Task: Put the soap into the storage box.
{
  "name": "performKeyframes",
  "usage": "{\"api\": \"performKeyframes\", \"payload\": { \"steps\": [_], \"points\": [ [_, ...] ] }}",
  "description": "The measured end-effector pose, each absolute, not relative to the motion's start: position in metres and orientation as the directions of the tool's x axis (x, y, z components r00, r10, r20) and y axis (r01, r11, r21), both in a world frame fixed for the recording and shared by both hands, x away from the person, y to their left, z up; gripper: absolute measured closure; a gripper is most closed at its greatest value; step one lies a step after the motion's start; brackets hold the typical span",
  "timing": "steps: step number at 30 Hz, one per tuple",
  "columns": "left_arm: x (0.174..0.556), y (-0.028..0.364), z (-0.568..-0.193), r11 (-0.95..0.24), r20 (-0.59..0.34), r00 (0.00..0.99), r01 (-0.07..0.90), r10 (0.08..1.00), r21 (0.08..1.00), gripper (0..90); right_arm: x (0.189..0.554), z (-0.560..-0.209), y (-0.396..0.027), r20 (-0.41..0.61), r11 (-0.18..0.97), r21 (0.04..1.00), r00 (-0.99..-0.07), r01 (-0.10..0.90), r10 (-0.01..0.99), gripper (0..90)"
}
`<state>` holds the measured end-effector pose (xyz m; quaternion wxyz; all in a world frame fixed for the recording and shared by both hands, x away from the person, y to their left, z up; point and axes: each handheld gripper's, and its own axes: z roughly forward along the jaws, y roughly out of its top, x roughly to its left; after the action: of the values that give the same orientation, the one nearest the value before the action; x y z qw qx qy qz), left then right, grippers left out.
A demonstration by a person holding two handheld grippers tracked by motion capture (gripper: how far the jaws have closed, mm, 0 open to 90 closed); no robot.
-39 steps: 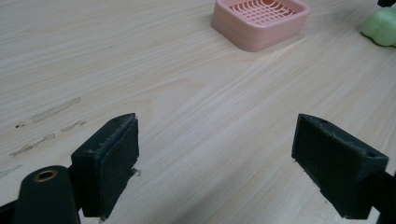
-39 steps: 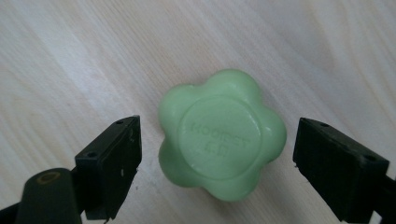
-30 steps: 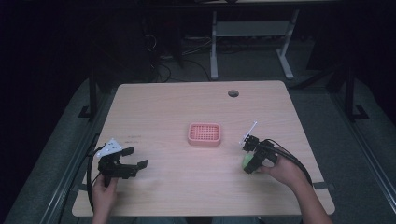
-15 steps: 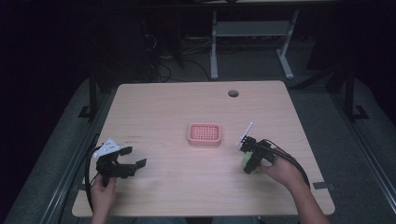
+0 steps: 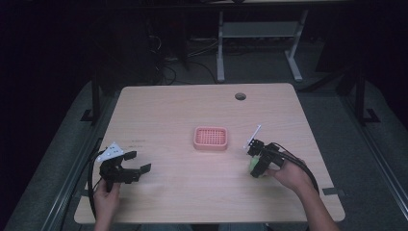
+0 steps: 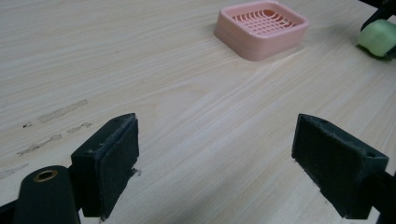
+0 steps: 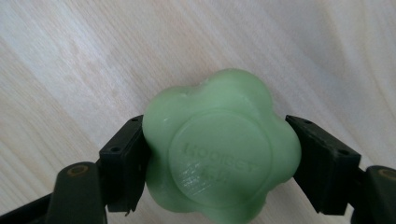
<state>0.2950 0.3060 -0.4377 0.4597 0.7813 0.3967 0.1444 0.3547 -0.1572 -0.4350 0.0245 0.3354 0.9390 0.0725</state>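
With the green soap [image 7: 219, 144] pinched in the right gripper [image 5: 257, 161] near the pink soap dish [image 5: 210, 138], the next move is likely carrying it over, while the left gripper [image 6: 215, 158] rests spread.

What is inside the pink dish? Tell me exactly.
Nothing sits in the pink dish: its slatted grid shows bare in the high view and the left gripper view. Its near wall hides a strip of the grid. The green soap is apart from it, clamped in the right gripper.
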Motion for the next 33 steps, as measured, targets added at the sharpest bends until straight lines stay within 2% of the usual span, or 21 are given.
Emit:
{"api": "performKeyframes", "payload": {
  "steps": [18,33],
  "points": [
    [0.296,0.302,-0.439,-0.266,-0.137,0.643,0.489,0.754,0.831,14.6,0.374,-0.410,-0.151,0.020,0.763,0.211,-0.783,0.611,0.621,25.9],
    [0.296,0.303,-0.438,-0.257,-0.137,0.639,0.485,0.757,0.836,14.6,0.398,-0.389,-0.116,0.003,0.792,0.205,-0.810,0.574,0.586,25.9]
  ]
}}
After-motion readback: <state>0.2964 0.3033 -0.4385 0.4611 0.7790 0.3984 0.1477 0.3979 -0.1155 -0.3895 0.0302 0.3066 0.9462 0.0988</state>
